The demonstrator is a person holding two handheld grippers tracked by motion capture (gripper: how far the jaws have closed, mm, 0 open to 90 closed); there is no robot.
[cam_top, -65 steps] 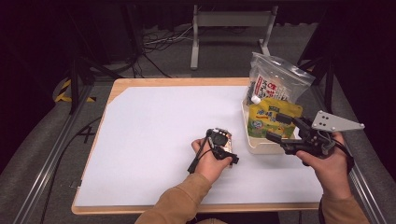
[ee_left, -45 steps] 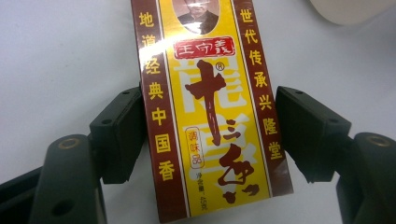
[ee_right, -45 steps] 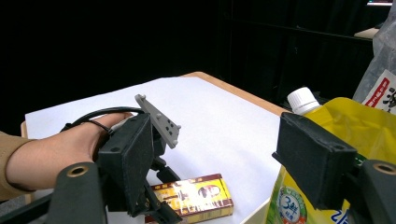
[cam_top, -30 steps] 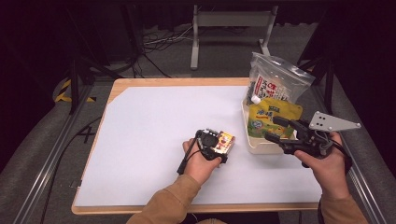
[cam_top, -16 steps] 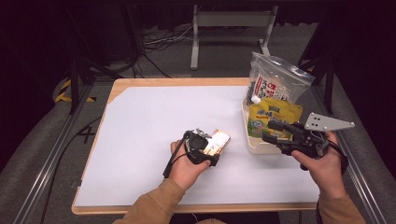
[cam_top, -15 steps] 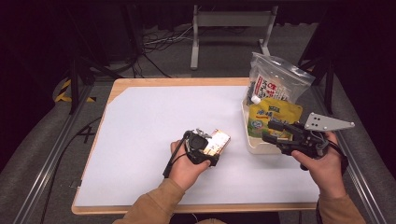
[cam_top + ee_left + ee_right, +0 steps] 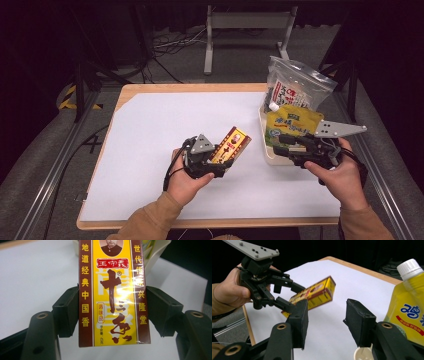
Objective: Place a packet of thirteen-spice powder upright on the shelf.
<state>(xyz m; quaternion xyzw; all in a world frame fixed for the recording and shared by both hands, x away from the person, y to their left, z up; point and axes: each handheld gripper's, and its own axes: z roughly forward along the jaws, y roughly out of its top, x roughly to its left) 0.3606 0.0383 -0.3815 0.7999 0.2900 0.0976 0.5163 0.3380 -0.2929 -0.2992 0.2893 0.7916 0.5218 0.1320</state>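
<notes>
The left gripper [image 7: 220, 157] is clamping the yellow box [image 7: 230, 146] by its long sides and holding it above the mat [image 7: 150, 130], so the pick looks done and the placing is left. The right gripper [image 7: 280, 145], its jaws just closing with nothing between them, is hovering by the bin [image 7: 263, 150], where a yellow pouch [image 7: 292, 122] and a clear bag [image 7: 295, 87] are standing. Beyond the wooden table edge [image 7: 190, 88], cables are trailing over a dark floor.
</notes>
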